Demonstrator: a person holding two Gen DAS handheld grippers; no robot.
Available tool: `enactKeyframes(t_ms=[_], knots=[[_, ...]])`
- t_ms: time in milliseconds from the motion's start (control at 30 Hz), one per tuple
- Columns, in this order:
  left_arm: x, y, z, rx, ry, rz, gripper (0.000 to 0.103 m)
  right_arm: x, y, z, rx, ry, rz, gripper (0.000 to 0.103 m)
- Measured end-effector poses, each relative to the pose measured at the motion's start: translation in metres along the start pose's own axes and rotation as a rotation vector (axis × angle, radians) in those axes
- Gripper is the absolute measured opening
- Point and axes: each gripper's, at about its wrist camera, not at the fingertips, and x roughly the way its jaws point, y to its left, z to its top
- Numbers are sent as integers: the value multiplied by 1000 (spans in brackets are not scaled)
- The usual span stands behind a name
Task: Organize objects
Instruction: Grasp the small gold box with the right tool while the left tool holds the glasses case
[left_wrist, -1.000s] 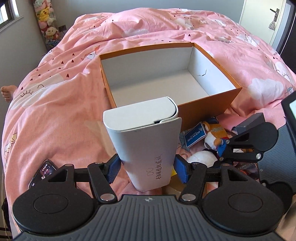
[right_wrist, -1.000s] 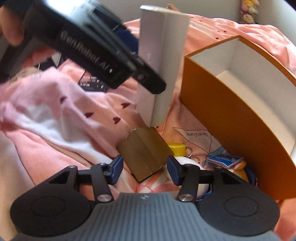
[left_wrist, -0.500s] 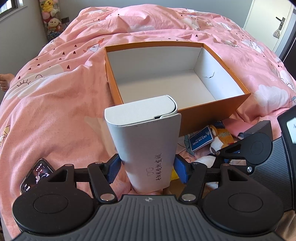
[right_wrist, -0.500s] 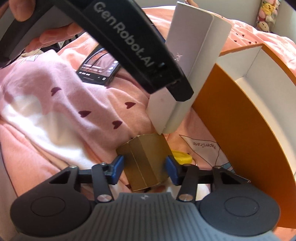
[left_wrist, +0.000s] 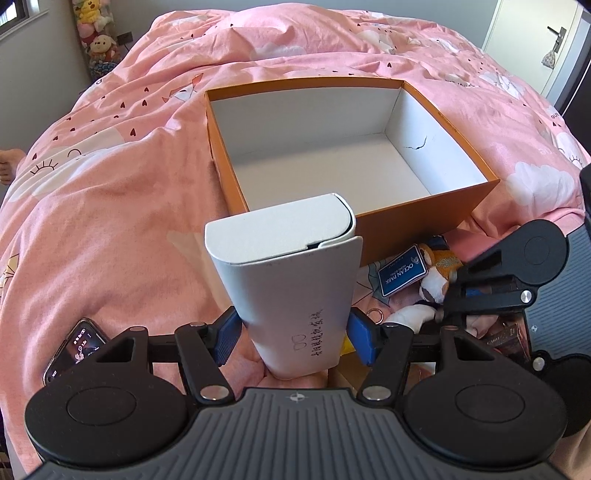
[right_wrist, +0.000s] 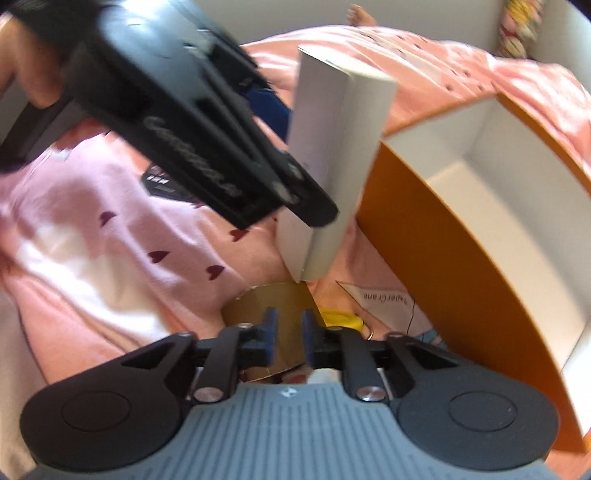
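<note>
Left wrist view: left claw (left_wrist: 293, 334) still pinches the tall white cardboard carton (left_wrist: 291, 291) at centre frame, just below the empty orange cardboard box (left_wrist: 424, 218).

Right wrist view: right claw (right_wrist: 287, 332), wide a second ago, is closing on the small gold cardboard box (right_wrist: 275, 301), bottom centre. Pickup looks close.

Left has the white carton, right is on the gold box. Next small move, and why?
Probably carry the white carton forward over the orange box, since the left gripper grips it and the box is empty. The right gripper is closing around the gold box.
</note>
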Motion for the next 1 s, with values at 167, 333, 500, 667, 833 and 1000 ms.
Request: enactKeyframes(t_ms=[167, 333, 500, 667, 833, 1000], knots=[[-1, 1, -1, 2, -2, -3, 71, 7, 19, 3, -153, 53, -5, 53], [-1, 6, -2, -17, -3, -17, 71, 31, 30, 3, -255, 129, -25, 54], [0, 9, -3, -27, -4, -25, 71, 45, 36, 4, -310, 148, -56, 62], [0, 9, -3, -29, -6, -27, 71, 47, 30, 4, -285, 140, -71, 58], [-3, 9, -1, -37, -25, -33, 71, 22, 17, 5, -209, 89, -68, 51], [-12, 9, 2, -44, -42, -50, 71, -17, -4, 6, -113, 25, -97, 50]])
